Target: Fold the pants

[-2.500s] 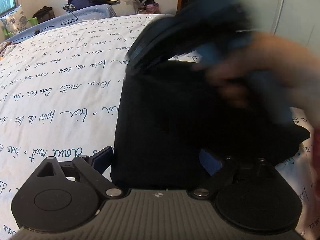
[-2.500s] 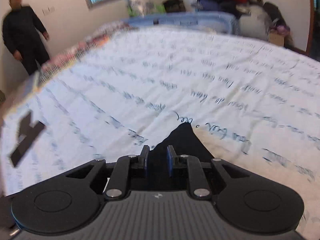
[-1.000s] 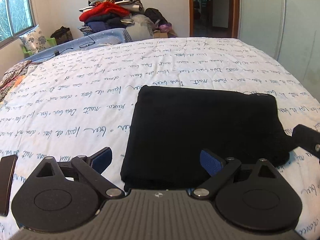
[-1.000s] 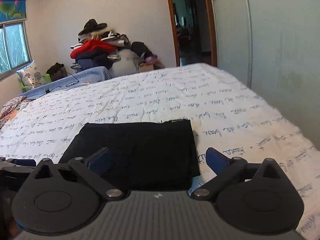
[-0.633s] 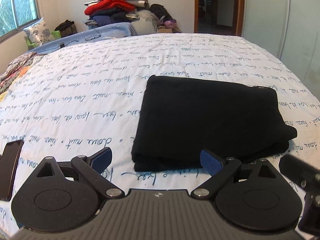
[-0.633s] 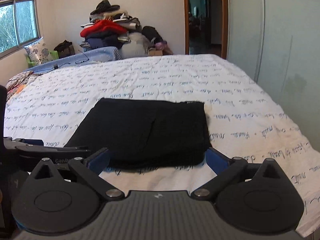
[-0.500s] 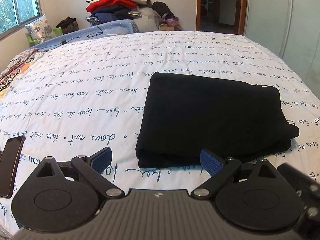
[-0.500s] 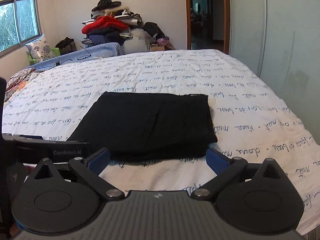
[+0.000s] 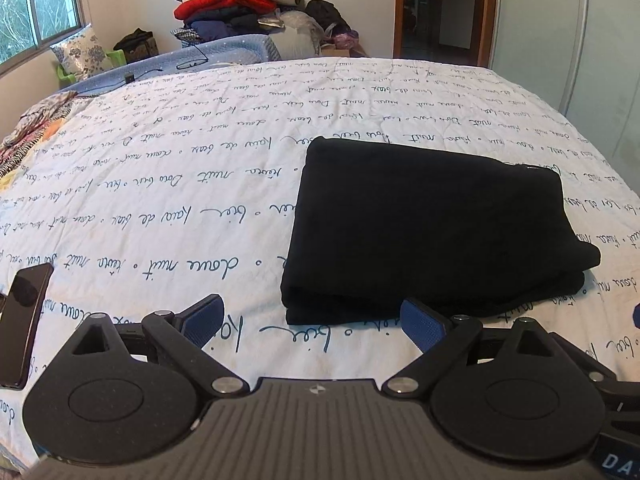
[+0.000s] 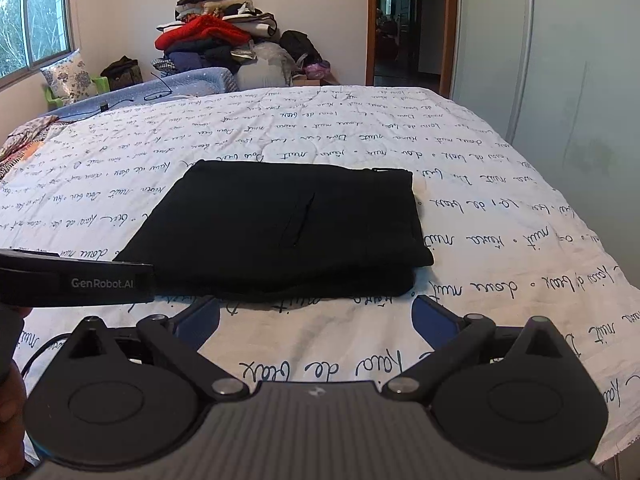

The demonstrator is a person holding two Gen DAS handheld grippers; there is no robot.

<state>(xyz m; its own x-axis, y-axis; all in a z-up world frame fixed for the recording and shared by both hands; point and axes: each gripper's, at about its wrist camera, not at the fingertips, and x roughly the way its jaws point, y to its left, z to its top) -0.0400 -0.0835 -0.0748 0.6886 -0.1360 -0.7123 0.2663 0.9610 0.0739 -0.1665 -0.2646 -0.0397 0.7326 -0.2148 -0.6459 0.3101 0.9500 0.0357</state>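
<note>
Left gripper [image 9: 313,322]: you hold it with its fingers spread wide and nothing between them; only printed bedcover shows in the gap.
Left fingertips [image 9: 202,318]: the blue pads sit low over the bedcover, clear of the cloth.
Right gripper [image 10: 316,318]: you have it wide open too, and it grips nothing.
Right fingertips [image 10: 434,320]: blue pads, short of the near edge of the cloth and not touching it.
Pants [image 9: 432,232]: black, folded into a flat, roughly rectangular stack, lying ahead of both sets of fingers. From your left gripper the stack lies ahead and off toward the right finger, its near edge just beyond that pad. From your right gripper it lies nearly straight ahead [image 10: 288,228], spanning about the width of the gap.
Fold: layered edges show along the near side of the stack, the upper layer overhanging slightly at the near right corner.
Bedcover [image 9: 160,184]: white with dark handwritten script, spread under the pants and under both grippers.
Phone [image 9: 24,328]: a dark phone lies on the bedcover outside your left finger, well apart from the pants.
Other gripper in view: the black body of the left one, lettered "GenRobot.AI" [image 10: 80,282], crosses the right wrist view outside its left finger.
Clothes pile [image 10: 216,36]: red and dark garments are heaped against the far wall, well beyond the pants.
Doorway [image 10: 404,24]: open, far ahead and toward the right finger side.
</note>
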